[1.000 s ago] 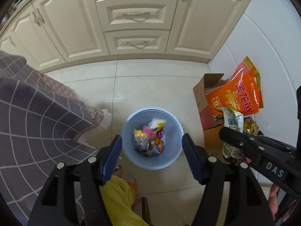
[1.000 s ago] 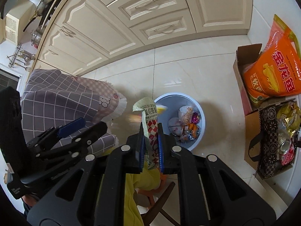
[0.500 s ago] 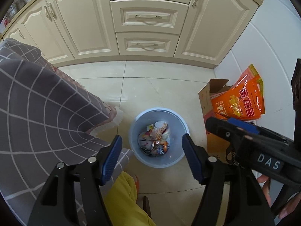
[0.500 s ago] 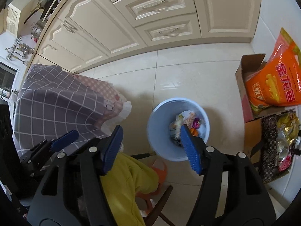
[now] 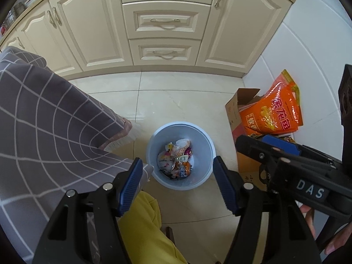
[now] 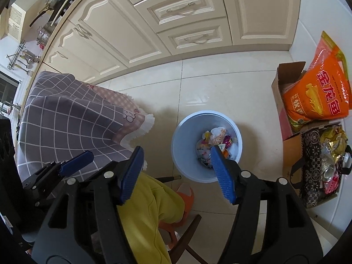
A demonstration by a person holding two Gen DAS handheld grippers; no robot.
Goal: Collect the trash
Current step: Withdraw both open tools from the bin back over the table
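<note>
A pale blue waste bin (image 5: 151, 154) (image 6: 180, 145) stands on the tiled floor with several colourful wrappers (image 5: 177, 159) (image 6: 214, 142) lying in its bottom. High above it my left gripper (image 5: 177, 179) is open with nothing between its blue pads. My right gripper (image 6: 176, 171) is open and empty too, over the bin's left rim. In the left wrist view the right gripper (image 5: 286, 160) shows from the side at the right. The left gripper (image 6: 66, 169) appears at the lower left of the right wrist view.
A table under a grey checked cloth (image 5: 44, 118) (image 6: 72, 118) fills the left. Cream cabinets (image 5: 165, 22) line the back. Cardboard boxes with an orange bag (image 5: 277, 110) (image 6: 319, 94) and a patterned bag of cans (image 6: 325, 162) stand at the right. A person's yellow trouser leg (image 6: 149, 215) and orange slipper (image 6: 187, 194) are below.
My right gripper opened and let go of the wrapper it held; that wrapper now lies in the bin. Both grippers have lifted a little, so the bin looks smaller.
</note>
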